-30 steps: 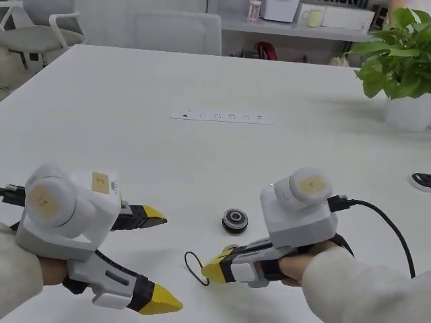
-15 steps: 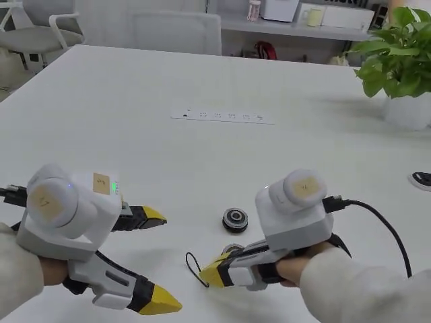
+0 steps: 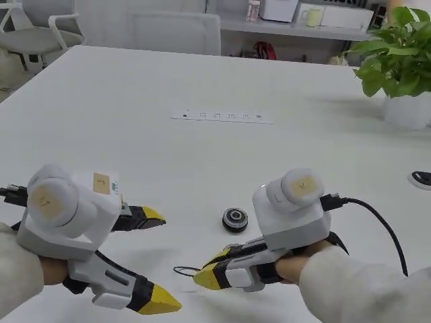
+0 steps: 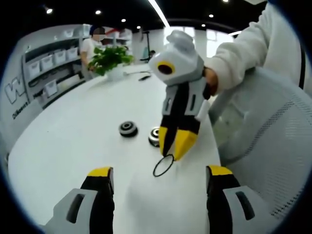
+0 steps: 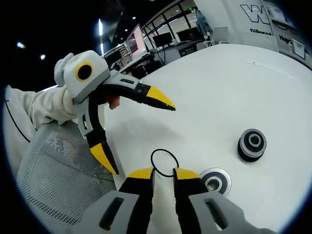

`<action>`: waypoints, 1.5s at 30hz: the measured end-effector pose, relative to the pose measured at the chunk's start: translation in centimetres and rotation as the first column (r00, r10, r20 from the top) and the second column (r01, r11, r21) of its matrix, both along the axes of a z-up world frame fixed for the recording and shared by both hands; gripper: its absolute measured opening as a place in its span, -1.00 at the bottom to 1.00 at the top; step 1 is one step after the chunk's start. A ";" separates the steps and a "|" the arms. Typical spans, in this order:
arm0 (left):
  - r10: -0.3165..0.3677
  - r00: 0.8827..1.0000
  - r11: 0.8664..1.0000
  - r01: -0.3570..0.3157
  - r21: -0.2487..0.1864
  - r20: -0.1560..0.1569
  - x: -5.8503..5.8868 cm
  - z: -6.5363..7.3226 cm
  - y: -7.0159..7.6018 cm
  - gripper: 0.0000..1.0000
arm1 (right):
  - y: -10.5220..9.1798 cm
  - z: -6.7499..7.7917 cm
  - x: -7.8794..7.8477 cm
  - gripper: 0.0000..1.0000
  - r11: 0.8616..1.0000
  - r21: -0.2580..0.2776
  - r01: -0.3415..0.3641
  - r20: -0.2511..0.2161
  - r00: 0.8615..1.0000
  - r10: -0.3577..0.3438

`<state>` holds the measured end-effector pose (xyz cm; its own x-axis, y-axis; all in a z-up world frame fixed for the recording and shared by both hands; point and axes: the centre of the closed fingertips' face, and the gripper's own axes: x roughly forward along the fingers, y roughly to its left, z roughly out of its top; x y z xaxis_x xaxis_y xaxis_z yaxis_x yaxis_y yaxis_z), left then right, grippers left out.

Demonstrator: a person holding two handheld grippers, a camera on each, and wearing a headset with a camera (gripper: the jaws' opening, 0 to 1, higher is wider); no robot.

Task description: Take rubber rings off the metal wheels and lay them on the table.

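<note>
Right gripper (image 3: 202, 277) sits low over the white table (image 3: 202, 168), jaws almost together with a slim gap. A loose black ring (image 5: 164, 162) lies flat at the tips; I cannot tell whether it is pinched. A silver wheel (image 5: 214, 179) sits just beyond the jaws, a dark-rimmed wheel (image 5: 252, 144) slightly farther. Left gripper (image 3: 163, 260), at near left, gapes wide, empty.

Half-seen things
Near edge of the rubber ring (image 5: 164, 162) hides behind the right tongs (image 5: 163, 171) at 6 o'clock, pinch unclear; head view's black object (image 3: 422, 180) cut off at 3 o'clock.
</note>
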<state>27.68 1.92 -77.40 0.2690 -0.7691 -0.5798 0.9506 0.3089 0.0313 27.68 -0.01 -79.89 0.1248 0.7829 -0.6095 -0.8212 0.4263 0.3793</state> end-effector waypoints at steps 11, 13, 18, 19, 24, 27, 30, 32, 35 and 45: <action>-0.001 1.000 1.000 0.001 0.004 -0.003 -0.1 0.0 0.0 0.56 | -0.1 0.7 0.5 -0.67 0.999 0.023 0.025 0.009 1.000 -0.025; 0.001 1.000 1.000 -0.001 0.002 -0.001 -0.1 0.0 0.0 0.56 | -0.1 1.1 0.8 -0.66 0.999 0.036 0.036 0.013 0.999 -0.036; 0.001 1.000 1.000 -0.001 0.001 -0.001 0.0 0.1 0.0 0.56 | -0.4 1.8 1.5 -0.65 0.996 0.058 0.064 0.022 0.998 -0.065; 0.001 1.000 1.000 -0.001 0.001 0.000 0.0 0.1 0.0 0.56 | -0.5 2.0 1.7 -0.65 0.995 0.064 0.072 0.026 0.997 -0.074; 0.001 1.000 1.000 -0.001 0.000 0.001 0.0 0.2 0.0 0.56 | -0.9 3.2 2.7 -0.64 0.988 0.103 0.113 0.042 0.992 -0.118; 0.001 1.000 1.000 -0.001 -0.001 0.001 0.0 0.2 0.0 0.56 | -1.4 3.9 3.4 -0.64 0.983 0.121 0.139 0.052 0.988 -0.147; 0.000 1.000 1.000 0.000 -0.003 0.001 0.0 0.2 -0.1 0.56 | -1.8 4.5 4.0 -0.64 0.975 0.145 0.171 0.053 0.982 -0.180; -0.002 1.000 1.000 0.002 -0.003 0.001 0.0 0.2 -0.1 0.55 | -2.2 4.9 4.5 -0.64 0.969 0.157 0.191 0.056 0.978 -0.202; -0.004 1.000 1.000 0.004 -0.002 0.000 -0.1 0.2 -0.1 0.55 | -2.7 5.5 5.1 -0.64 0.959 0.180 0.219 0.058 0.971 -0.233; 0.000 1.000 1.000 0.000 -0.019 0.000 0.0 0.7 -0.3 0.55 | -4.4 7.5 6.7 -0.61 0.928 0.244 0.282 0.080 0.948 -0.309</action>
<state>27.65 1.57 -76.75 0.2688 -0.7799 -0.5653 0.9506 0.3094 0.0251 34.42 -4.39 -72.43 0.4300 0.8150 -0.3883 -0.7148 0.5701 0.4049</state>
